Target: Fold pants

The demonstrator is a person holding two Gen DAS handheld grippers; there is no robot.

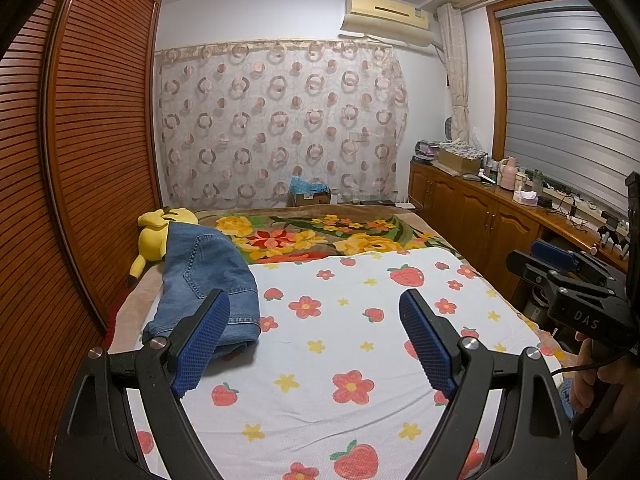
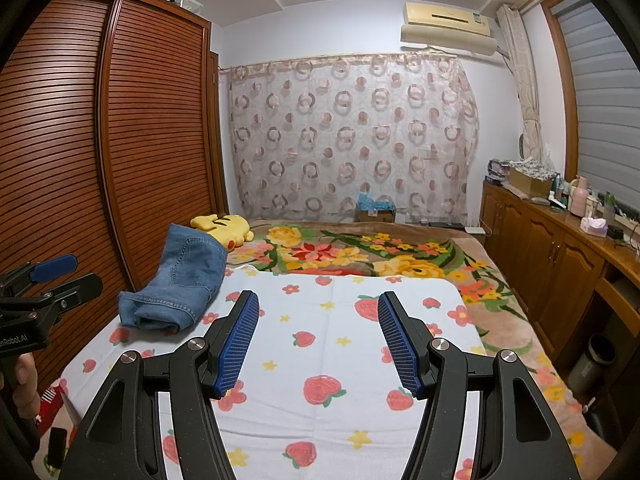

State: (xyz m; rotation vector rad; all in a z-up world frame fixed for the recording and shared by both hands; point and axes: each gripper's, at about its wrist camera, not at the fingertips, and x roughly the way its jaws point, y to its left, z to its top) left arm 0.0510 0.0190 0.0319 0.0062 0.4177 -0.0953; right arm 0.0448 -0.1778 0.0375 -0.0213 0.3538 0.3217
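Okay, both my left gripper [image 1: 314,308] and right gripper [image 2: 317,312] hang spread and empty, since the jeans [image 1: 208,280] already sit folded aside.

A white strawberry-print sheet [image 2: 320,320] covers the near bed, over a floral blanket [image 2: 360,256]. A yellow plush toy [image 2: 220,226] lies beside the slatted wardrobe [image 2: 140,140]. Wooden cabinets [image 2: 540,248] stand right.

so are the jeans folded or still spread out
Folded. The jeans lie as a compact layered bundle at the left edge of the strawberry sheet, partly propped on the yellow plush toy; both grippers are open and empty.
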